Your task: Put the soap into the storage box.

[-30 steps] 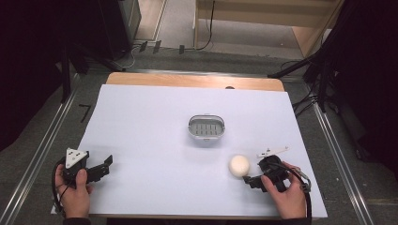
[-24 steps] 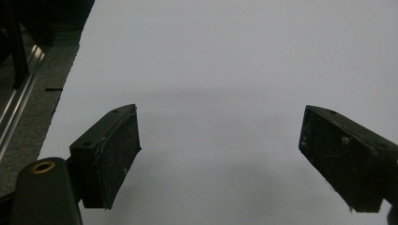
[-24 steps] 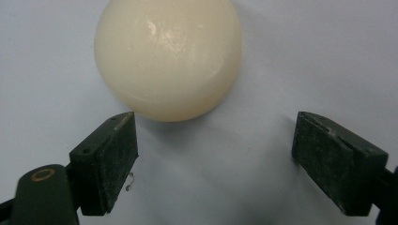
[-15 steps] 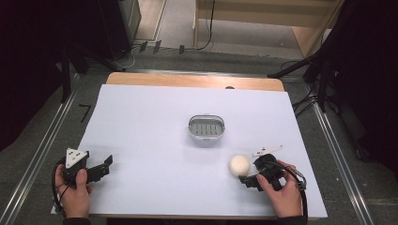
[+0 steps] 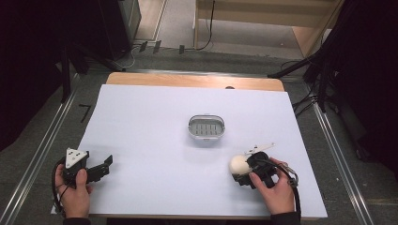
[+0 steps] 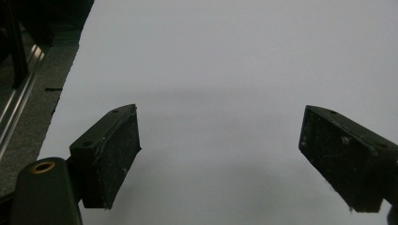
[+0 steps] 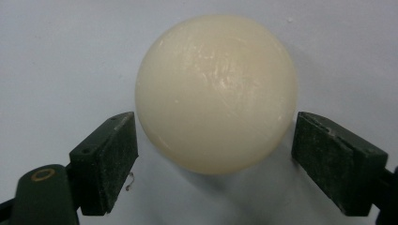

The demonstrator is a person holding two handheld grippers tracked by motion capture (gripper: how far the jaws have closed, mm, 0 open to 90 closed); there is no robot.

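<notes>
A cream ball (image 5: 239, 164) rests on the white table sheet (image 5: 150, 122) at the front right. My right gripper (image 5: 242, 169) is open, its two jaws straddling the near part of the ball (image 7: 216, 89). In the right gripper view the pads (image 7: 110, 159) stand at the ball's sides with barely any gap, at the same spread as the left gripper's. My left gripper (image 5: 105, 168) rests at the front left corner, held by a hand. It is open (image 6: 218, 154), with only bare sheet between its jaws.
A small grey oval dish (image 5: 206, 127) with a slotted floor sits near the middle of the table, behind and left of the ball. The table's wooden back edge (image 5: 195, 80) and a metal rail (image 5: 42, 145) border the sheet. Dark floor lies on both sides.
My right gripper has slid left toward the ball, so the ball now lies between its jaw tips. The ball, the dish and the left gripper have stayed put.
</notes>
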